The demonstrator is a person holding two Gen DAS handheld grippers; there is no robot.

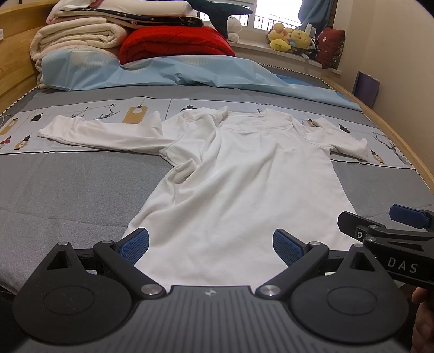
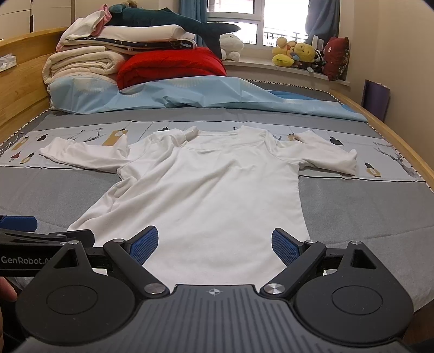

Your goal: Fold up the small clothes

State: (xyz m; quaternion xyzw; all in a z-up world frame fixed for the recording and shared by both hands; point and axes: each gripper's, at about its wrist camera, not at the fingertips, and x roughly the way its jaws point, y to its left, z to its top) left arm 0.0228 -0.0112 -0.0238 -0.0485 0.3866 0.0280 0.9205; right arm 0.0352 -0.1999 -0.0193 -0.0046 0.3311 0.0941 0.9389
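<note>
1. The white long-sleeved shirt (image 1: 233,173) lies spread flat on the grey bed sheet (image 1: 67,190), hem toward the cameras at 6 o'clock, neckline at 12 o'clock.
2. One sleeve (image 1: 103,133) extends toward 9 o'clock; the other sleeve (image 1: 339,138) runs toward 3 o'clock, bent back on itself. Both rest on the printed band of the sheet.
3. Left gripper (image 1: 211,245): blue pads spread wide apart, holding nothing, hovering over the hem at its left portion. Whether the pads touch the cloth cannot be told.
4. Right gripper (image 2: 215,244): pads likewise wide apart and empty, over the hem at its right portion. It also appears in the left wrist view at 3 o'clock (image 1: 379,225), just beside the left unit.
5. Beyond the shirt at 12 o'clock: a light blue cover (image 2: 190,92), crumpled across the bed.
6. At 11 o'clock: stacked folded blankets (image 2: 81,65), with a red quilt (image 2: 171,65) beside them and a dark plush shark (image 2: 173,21) on top.
7. At 1 o'clock, the windowsill holds plush toys (image 2: 298,54).
8. No containers are visible; nothing holds the shirt but the bed.
</note>
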